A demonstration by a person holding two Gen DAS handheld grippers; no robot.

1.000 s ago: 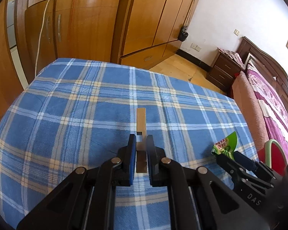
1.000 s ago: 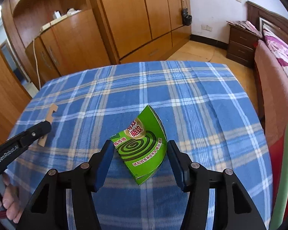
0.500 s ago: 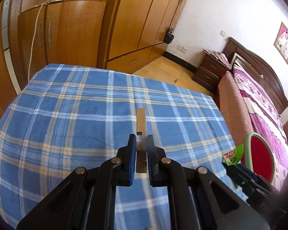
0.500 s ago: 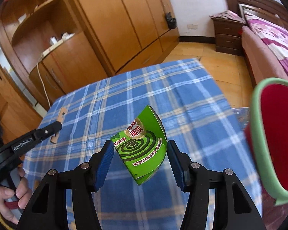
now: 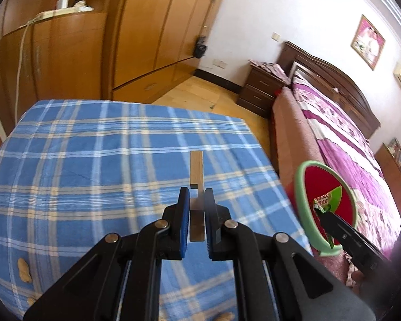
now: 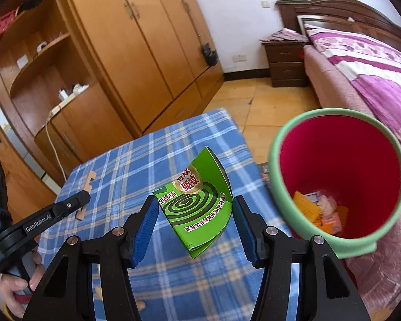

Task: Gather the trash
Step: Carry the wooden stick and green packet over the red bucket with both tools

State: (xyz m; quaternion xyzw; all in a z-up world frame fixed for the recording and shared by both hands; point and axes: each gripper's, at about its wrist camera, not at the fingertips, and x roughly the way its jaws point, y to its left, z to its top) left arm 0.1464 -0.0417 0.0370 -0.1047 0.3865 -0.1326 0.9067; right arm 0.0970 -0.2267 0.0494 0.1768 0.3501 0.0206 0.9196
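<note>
My left gripper (image 5: 196, 203) is shut on a thin wooden strip (image 5: 196, 171) and holds it above the blue plaid table (image 5: 93, 160); the strip also shows in the right wrist view (image 6: 86, 195). My right gripper (image 6: 196, 214) is shut on a green mosquito-coil box piece (image 6: 197, 203), held above the table's right edge. A red bin with a green rim (image 6: 334, 182) stands just right of the box and holds several scraps. The bin (image 5: 304, 214) and box (image 5: 330, 199) also show in the left wrist view.
Peanut shells (image 5: 24, 270) lie on the table at the near left. Wooden wardrobes (image 6: 147, 53) stand behind the table. A bed with a purple cover (image 6: 374, 85) and a nightstand (image 6: 286, 61) are to the right, behind the bin.
Both grippers have swung right with their loads. The bin has come into view, and the green box is now beside its rim.
</note>
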